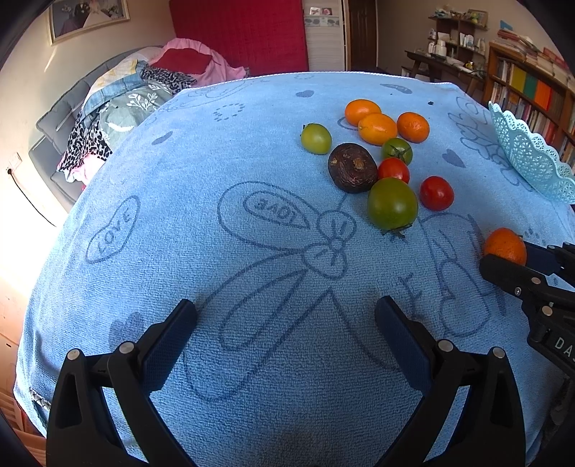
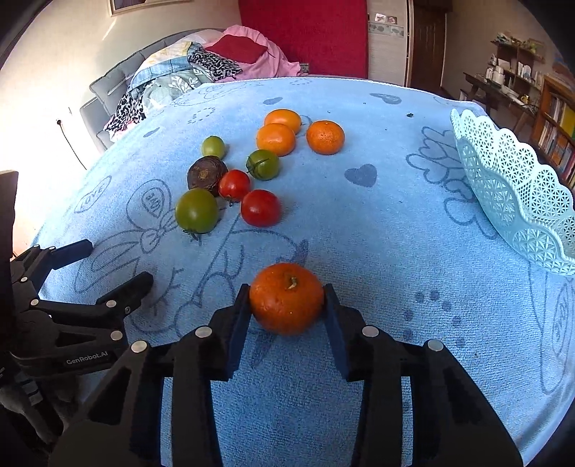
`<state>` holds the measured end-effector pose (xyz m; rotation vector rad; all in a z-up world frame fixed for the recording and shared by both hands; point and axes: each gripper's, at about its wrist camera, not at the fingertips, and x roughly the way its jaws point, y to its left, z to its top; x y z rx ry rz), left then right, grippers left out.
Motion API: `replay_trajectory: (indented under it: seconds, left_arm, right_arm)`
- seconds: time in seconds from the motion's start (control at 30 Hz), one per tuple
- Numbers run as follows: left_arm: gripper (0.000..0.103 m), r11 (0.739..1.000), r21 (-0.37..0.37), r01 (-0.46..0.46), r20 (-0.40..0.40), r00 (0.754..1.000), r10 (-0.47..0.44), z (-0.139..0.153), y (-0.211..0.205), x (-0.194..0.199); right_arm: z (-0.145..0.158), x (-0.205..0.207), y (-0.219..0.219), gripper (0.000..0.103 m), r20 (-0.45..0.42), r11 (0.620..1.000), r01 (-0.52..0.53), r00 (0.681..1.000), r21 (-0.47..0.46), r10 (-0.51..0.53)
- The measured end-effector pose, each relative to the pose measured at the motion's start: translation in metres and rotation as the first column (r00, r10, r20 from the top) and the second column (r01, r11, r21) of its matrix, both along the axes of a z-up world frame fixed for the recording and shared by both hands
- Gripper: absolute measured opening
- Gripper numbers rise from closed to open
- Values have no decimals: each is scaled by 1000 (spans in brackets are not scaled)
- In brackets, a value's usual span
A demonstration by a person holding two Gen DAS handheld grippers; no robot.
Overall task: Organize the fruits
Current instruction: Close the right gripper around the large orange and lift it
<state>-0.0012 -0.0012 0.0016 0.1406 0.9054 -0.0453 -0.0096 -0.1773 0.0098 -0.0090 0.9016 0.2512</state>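
Note:
My right gripper (image 2: 287, 298) is shut on an orange mandarin (image 2: 286, 298) just above the blue towel; it also shows at the right edge of the left wrist view (image 1: 505, 246). My left gripper (image 1: 285, 316) is open and empty over the towel, and shows in the right wrist view (image 2: 118, 264) at the left. A cluster of fruit lies further back: three orange fruits (image 2: 276, 139), green tomatoes (image 2: 197, 211), red tomatoes (image 2: 260, 208) and a dark brown fruit (image 2: 206, 174). A pale blue lace-edged basket (image 2: 510, 186) stands at the right.
The blue towel (image 1: 179, 179) with heart and bow drawings covers the table. Behind it are a grey sofa with piled clothes (image 1: 118, 100), a red panel (image 1: 240, 32) and bookshelves (image 1: 528, 86) at the right.

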Motion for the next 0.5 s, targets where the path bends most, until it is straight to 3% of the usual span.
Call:
replay_trajectory:
  seconds: [0.5]
  left_arm:
    - [98, 1000, -8, 18, -26, 999, -18, 2, 0, 4]
  right_arm:
    - [14, -3, -21, 41, 10, 996, 60, 998, 63, -61]
